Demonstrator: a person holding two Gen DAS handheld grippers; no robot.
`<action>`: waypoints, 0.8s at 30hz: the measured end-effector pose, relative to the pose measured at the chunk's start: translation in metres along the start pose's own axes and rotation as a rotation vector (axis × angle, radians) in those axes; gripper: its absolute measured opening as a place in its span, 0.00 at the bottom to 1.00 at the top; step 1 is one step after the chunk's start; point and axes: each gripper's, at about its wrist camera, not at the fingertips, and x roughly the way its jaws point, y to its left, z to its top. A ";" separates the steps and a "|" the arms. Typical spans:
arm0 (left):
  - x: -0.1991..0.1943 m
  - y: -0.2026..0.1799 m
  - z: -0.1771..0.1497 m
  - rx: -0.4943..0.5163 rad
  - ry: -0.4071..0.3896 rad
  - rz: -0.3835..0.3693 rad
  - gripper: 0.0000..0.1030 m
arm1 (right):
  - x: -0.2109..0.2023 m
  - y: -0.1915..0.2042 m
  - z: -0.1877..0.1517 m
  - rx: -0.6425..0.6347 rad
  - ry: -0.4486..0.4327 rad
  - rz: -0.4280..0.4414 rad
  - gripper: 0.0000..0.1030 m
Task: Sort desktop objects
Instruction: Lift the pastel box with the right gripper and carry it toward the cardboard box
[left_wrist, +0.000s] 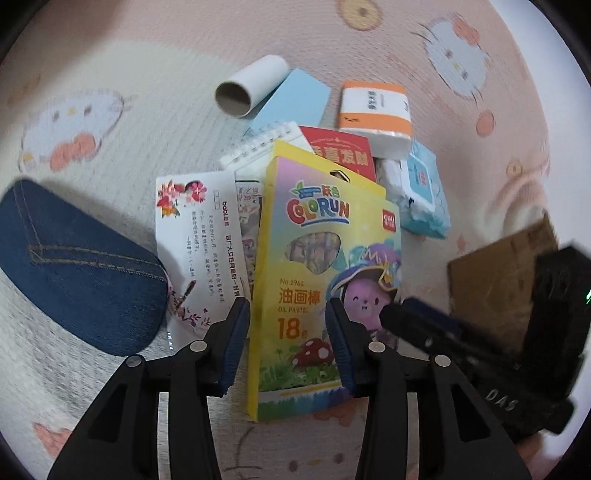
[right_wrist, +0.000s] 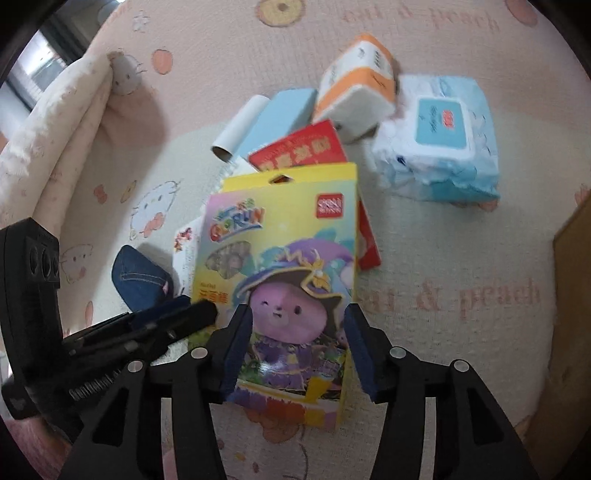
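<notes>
A yellow oil pastel box (left_wrist: 321, 273) lies on top of a pile of desk objects on the pink cartoon cloth; it also shows in the right wrist view (right_wrist: 280, 266). My left gripper (left_wrist: 286, 325) is open, its jaws on either side of the box's near left part. My right gripper (right_wrist: 295, 332) is open, straddling the box's near right part over the purple character. Each gripper shows in the other's view: the right one (left_wrist: 424, 325) and the left one (right_wrist: 177, 317). Under the box lie a red envelope (left_wrist: 340, 151), a spiral notepad (left_wrist: 258, 144) and a floral card (left_wrist: 199, 236).
A denim case (left_wrist: 74, 266) lies left of the pile. A cardboard tube (left_wrist: 251, 86), a blue card (left_wrist: 291, 99), an orange-and-white tissue pack (left_wrist: 376, 110) and a blue wet-wipes pack (right_wrist: 439, 140) lie beyond. A brown cardboard box (left_wrist: 491, 280) stands at the right.
</notes>
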 end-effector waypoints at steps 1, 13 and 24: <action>0.001 0.001 0.001 -0.014 0.008 -0.017 0.45 | 0.000 -0.003 0.000 0.016 0.001 -0.001 0.48; 0.014 -0.002 0.027 0.026 0.063 -0.025 0.46 | 0.021 -0.035 0.004 0.227 0.078 0.083 0.48; 0.027 -0.017 0.035 0.118 0.072 0.034 0.46 | 0.032 -0.029 0.018 0.259 0.064 0.108 0.52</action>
